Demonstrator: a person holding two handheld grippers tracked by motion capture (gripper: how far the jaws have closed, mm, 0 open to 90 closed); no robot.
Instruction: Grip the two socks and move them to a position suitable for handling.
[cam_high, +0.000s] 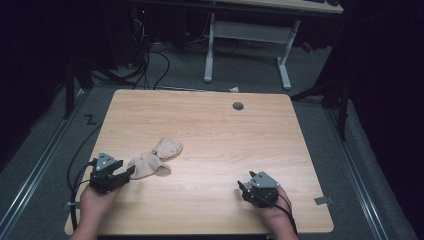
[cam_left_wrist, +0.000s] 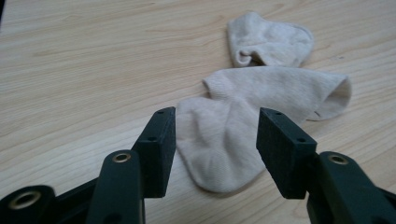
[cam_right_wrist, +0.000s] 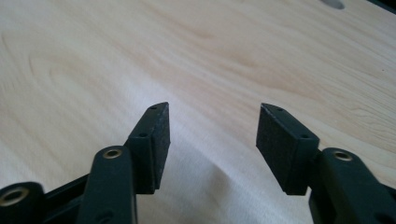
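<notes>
Two beige socks lie on the wooden table (cam_high: 210, 130) at its left side. The nearer sock (cam_high: 148, 166) (cam_left_wrist: 219, 140) is flat, its toe end reaching between the jaws of my left gripper (cam_high: 128, 172) (cam_left_wrist: 215, 140). Those jaws stand wide apart and do not press on it. The second sock (cam_high: 168, 147) (cam_left_wrist: 268, 39) is crumpled just beyond the first one. My right gripper (cam_high: 246, 181) (cam_right_wrist: 212, 135) rests near the front right of the table, open, with bare wood between its jaws.
A round grey cable hole (cam_high: 238, 106) (cam_right_wrist: 334, 3) sits near the table's far edge. Beyond the table stand a white desk frame (cam_high: 247, 45) and loose cables (cam_high: 150, 60) on the floor. A metal rail (cam_high: 35, 170) runs along the floor at left.
</notes>
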